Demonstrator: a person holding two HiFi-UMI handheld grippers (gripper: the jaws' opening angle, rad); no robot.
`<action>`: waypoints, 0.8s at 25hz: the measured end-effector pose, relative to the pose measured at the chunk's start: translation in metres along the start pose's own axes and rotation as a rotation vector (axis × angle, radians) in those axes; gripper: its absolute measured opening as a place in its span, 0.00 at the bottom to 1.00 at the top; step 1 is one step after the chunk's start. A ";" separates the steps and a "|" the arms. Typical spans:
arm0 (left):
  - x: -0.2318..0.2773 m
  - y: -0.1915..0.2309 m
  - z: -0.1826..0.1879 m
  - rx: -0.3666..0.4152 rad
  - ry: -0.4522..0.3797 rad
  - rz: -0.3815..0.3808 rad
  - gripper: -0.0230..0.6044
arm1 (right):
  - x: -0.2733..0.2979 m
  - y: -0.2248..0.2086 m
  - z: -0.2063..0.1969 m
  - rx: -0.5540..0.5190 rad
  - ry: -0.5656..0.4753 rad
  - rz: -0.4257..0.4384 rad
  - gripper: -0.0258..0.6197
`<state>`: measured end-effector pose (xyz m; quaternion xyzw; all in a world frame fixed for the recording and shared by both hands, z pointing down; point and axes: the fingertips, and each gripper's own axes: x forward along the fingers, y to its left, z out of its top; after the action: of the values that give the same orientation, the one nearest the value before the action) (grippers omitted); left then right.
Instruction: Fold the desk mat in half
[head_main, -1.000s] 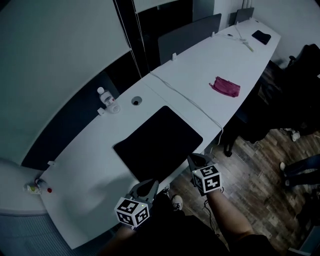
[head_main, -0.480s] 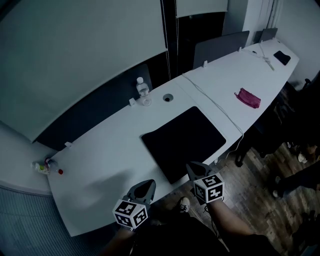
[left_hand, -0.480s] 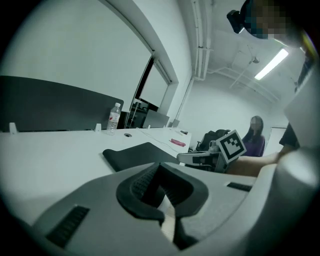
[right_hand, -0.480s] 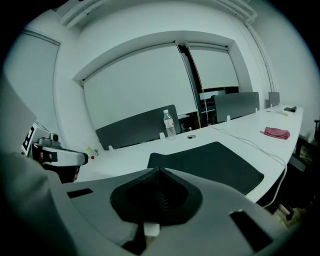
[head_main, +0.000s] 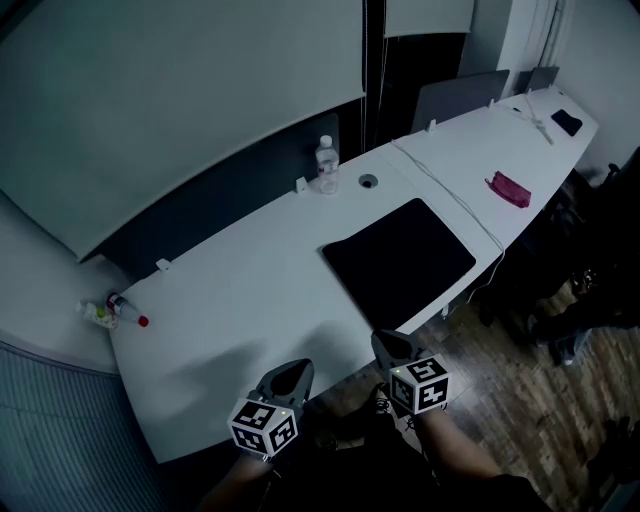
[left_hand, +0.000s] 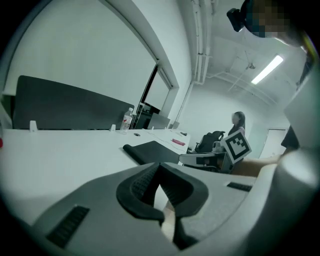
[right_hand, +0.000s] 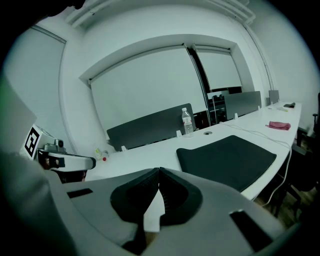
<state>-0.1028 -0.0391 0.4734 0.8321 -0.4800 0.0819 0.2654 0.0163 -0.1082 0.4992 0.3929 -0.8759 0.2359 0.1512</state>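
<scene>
- Black desk mat (head_main: 400, 262) lies flat and unfolded on the white table (head_main: 230, 300) in the head view, against its near edge. Left gripper (head_main: 296, 368) and right gripper (head_main: 384, 340) hover by that edge, apart from the mat.
- Left gripper view: jaws together, nothing between them; mat ahead.
- Right gripper view: jaws together, empty; mat ahead, to the right.

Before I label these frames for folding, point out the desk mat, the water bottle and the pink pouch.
desk mat (head_main: 400, 262), head view, centre of its black surface.
water bottle (head_main: 326, 166), head view, its clear body.
pink pouch (head_main: 508, 189), head view, its middle.
</scene>
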 end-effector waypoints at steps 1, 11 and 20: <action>-0.007 0.002 -0.002 0.004 -0.003 -0.005 0.05 | -0.002 0.009 -0.002 0.000 -0.005 -0.002 0.08; -0.058 0.010 -0.029 0.001 -0.007 -0.026 0.05 | -0.023 0.078 -0.030 0.005 -0.026 0.008 0.08; -0.083 0.004 -0.053 -0.001 0.002 -0.052 0.05 | -0.038 0.117 -0.062 0.009 -0.010 0.022 0.08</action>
<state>-0.1434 0.0498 0.4875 0.8440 -0.4582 0.0754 0.2684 -0.0428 0.0158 0.4999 0.3853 -0.8797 0.2395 0.1425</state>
